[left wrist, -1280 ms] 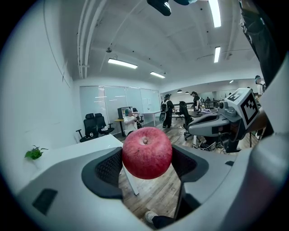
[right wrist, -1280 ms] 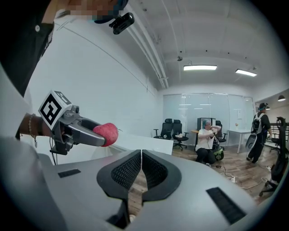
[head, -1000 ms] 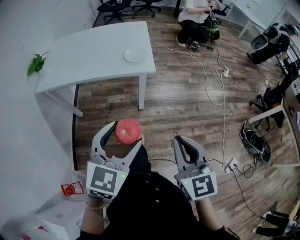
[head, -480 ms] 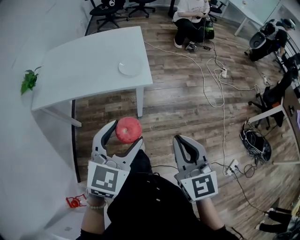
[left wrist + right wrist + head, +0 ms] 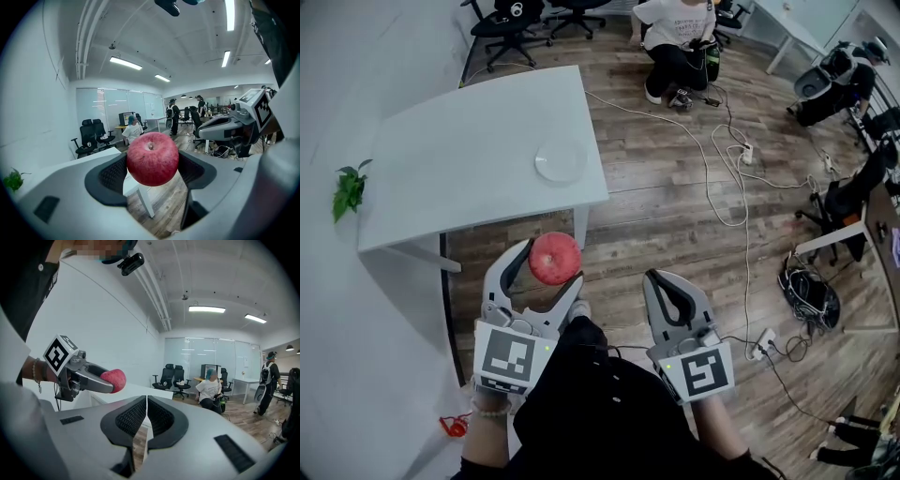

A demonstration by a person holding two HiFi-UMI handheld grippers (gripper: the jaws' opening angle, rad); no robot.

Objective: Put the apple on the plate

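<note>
At the left edge of the head view, a small green plant (image 5: 347, 190) shows beside the white worktop (image 5: 459, 150), which fills the upper left. The white plate (image 5: 560, 160) lies near the worktop's right edge. Lower centre-left, your left gripper (image 5: 549, 268) clamps the red apple (image 5: 555, 258) over the wooden floor (image 5: 675, 206), just below the worktop's corner. To its right, your right gripper (image 5: 666, 284) has its jaws pressed together.
</note>
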